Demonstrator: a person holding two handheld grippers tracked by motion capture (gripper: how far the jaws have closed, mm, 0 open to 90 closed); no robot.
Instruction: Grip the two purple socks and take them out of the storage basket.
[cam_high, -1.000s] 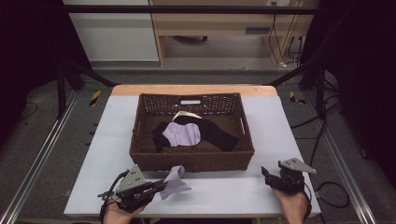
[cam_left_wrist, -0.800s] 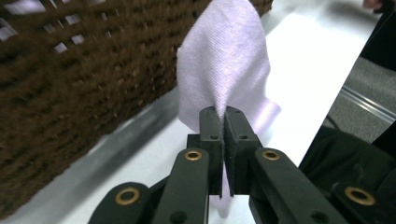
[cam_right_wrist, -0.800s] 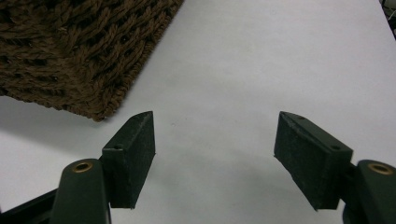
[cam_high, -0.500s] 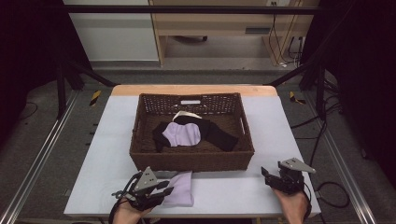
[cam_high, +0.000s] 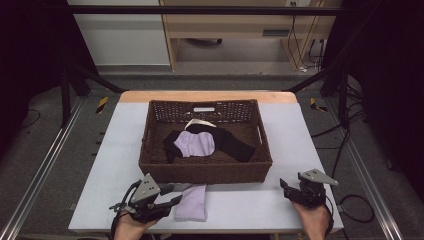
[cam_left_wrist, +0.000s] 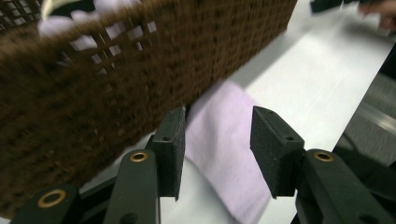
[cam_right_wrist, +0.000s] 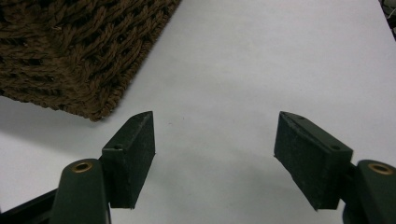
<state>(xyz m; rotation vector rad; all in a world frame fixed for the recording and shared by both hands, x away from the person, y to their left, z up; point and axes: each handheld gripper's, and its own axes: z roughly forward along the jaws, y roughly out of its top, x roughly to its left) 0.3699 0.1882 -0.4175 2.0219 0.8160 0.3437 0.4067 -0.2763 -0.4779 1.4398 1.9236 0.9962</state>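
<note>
A lavender cloth (cam_high: 192, 204) lies flat on the white table just in front of the brown wicker basket (cam_high: 205, 172). My left gripper (cam_high: 177, 194) sits at the cloth's left edge, open. In the left gripper view the cloth (cam_left_wrist: 224, 135) lies on the table under the gap between the parted jaws of that gripper (cam_left_wrist: 217, 140), beside the basket wall (cam_left_wrist: 116, 70). My right gripper (cam_high: 283, 186) rests open at the front right of the table. Its jaws (cam_right_wrist: 215, 144) are wide apart over bare table, near the basket's corner (cam_right_wrist: 70, 51).
Inside the basket lie another lavender cloth (cam_high: 197, 144), a black garment (cam_high: 235, 145) and a cream strip (cam_high: 197, 122). The table's front edge (cam_high: 240, 231) runs just behind both hands. Bare table surface (cam_high: 240, 200) lies between the two grippers.
My left gripper carried the lavender cloth right, laid it flat in front of the basket and opened. The right gripper has stayed where it was.
</note>
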